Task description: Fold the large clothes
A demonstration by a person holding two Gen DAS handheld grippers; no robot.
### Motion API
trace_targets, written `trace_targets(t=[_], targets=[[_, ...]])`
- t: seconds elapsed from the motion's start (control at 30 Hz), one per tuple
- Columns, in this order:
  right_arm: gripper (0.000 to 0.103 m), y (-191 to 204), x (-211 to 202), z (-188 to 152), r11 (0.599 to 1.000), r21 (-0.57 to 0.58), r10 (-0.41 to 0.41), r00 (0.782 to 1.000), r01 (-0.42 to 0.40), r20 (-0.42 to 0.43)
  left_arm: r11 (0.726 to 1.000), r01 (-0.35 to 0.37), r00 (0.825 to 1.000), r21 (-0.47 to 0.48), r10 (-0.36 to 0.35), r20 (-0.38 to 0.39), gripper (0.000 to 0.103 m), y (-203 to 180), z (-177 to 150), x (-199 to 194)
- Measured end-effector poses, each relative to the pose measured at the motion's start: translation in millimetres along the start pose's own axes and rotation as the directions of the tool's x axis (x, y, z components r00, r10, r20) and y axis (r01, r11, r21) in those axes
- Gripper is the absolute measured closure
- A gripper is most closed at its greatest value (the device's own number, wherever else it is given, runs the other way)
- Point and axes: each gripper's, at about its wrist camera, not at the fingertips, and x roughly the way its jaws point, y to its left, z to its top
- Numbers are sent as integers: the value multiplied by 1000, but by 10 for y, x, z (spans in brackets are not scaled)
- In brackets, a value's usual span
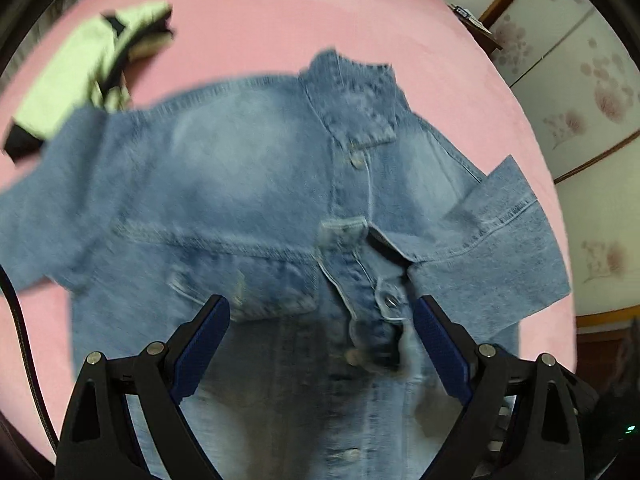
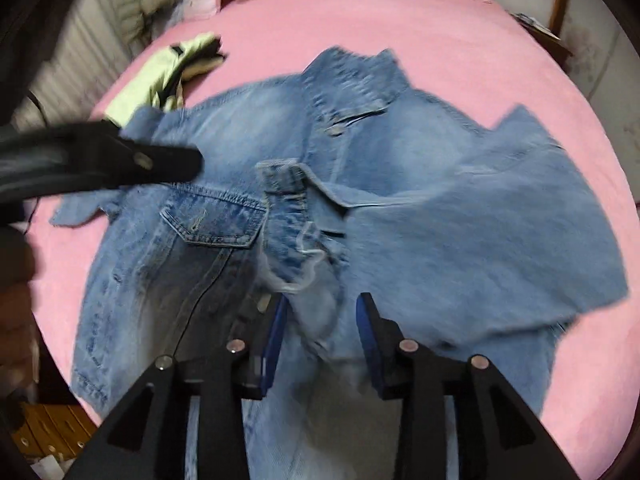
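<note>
Denim fills the left wrist view: a blue denim jacket (image 1: 256, 184) lies front-up on the pink bed (image 1: 280, 16), collar away from the camera, button placket running down the middle. One sleeve (image 1: 492, 240) is folded in across the chest on the right of this view. The left gripper (image 1: 322, 340) hangs above the lower front with its fingers (image 1: 204, 344) spread wide, pinching nothing. A pale green garment (image 1: 80, 64) sits beyond the jacket's other sleeve.

From the right wrist view, the right gripper (image 2: 322, 328) hovers over the placket, fingers (image 2: 370, 332) partly parted, no cloth between them. The left gripper's black body crosses the jacket's shoulder on the left. The folded-in sleeve (image 2: 480, 232) covers one chest pocket; the other pocket (image 2: 216, 220) shows.

Judging by this, one sleeve is done; the far sleeve and the body folds remain
</note>
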Motion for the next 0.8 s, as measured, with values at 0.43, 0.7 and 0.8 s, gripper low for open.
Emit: trace_targets(t=[0.43, 0.7, 0.8], targets=[[67, -1012, -468, -483, 963, 267, -29, 1000, 31, -12, 938, 253, 940, -237, -296, -167, 22, -80, -358, 696], [67, -1188, -408, -478, 966, 251, -64, 998, 68, -25, 980, 161, 953, -116, -185, -241, 86, -549, -216, 944], [67, -1347, -355, -447, 959, 255, -125, 992, 127, -22, 997, 78, 968, 14, -72, -241, 97, -772, -148, 890]])
